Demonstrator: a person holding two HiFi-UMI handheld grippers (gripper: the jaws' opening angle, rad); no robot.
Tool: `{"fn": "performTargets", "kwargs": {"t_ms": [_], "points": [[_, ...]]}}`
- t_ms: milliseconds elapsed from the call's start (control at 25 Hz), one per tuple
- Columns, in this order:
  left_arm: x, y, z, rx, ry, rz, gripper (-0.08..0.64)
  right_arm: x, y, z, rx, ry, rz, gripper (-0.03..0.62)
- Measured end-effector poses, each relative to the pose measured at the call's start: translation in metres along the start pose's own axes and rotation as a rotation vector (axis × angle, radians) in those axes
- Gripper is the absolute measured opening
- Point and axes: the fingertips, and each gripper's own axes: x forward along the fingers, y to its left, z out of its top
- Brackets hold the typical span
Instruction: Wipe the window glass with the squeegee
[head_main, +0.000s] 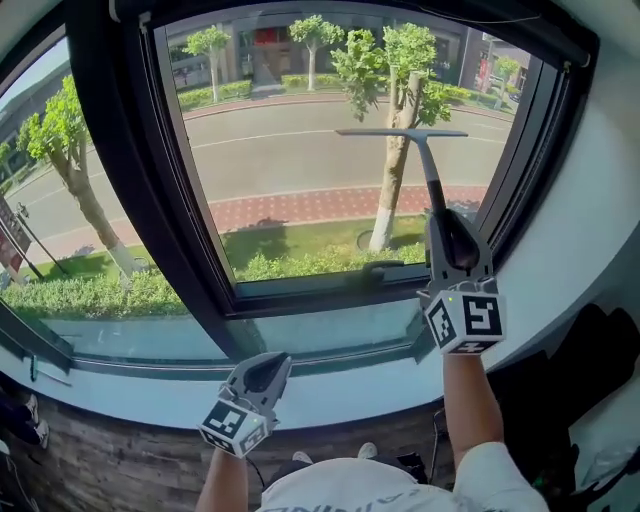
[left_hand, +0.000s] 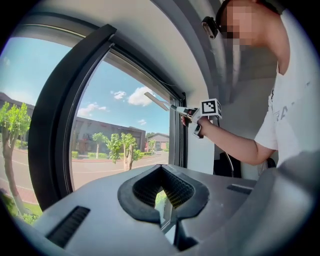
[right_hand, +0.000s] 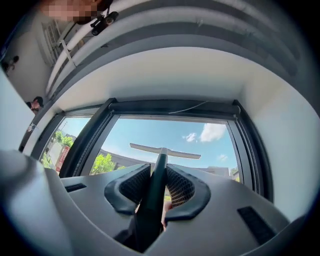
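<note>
R gripper (head_main: 447, 225) is clamped on the squeegee (head_main: 428, 170) handle, which runs between its jaws in the right gripper view (right_hand: 156, 185). From the gripper the handle goes straight away to the far side, and the blade sits crosswise at its far end, long axis left-right, so the tool makes a T. The blade is over the right part of the window glass (head_main: 300, 190), high on the pane and close to the right frame (head_main: 545, 120). Can't tell if the rubber is touching the glass or just off it. Pane to the left of the blade is wider than the blade itself.

L gripper (head_main: 262, 372) is low and near, by the sill (head_main: 150, 395), well apart from the tool. Its jaws are drawn almost together w/ only a slit and nothing in them.

Judgement: next stroke is the R hand's job, prob a pull back toward the near bottom edge w/ blade kept level, then shift left for the next strip
</note>
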Motion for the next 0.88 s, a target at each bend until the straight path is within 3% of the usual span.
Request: {"fn": "performTargets", "kwargs": {"t_ms": [280,880], "points": [[0.007,-0.012,-0.004,0.001,0.014,-0.007,0.014,0.075,-0.03,0.078,-0.052,-0.101,-0.04,0.098],[0.002,-0.004,-0.004,-0.007,0.02,-0.004,0.014,0.14,-0.062,0.132,-0.071,-0.142,-0.083,0.098]]}}
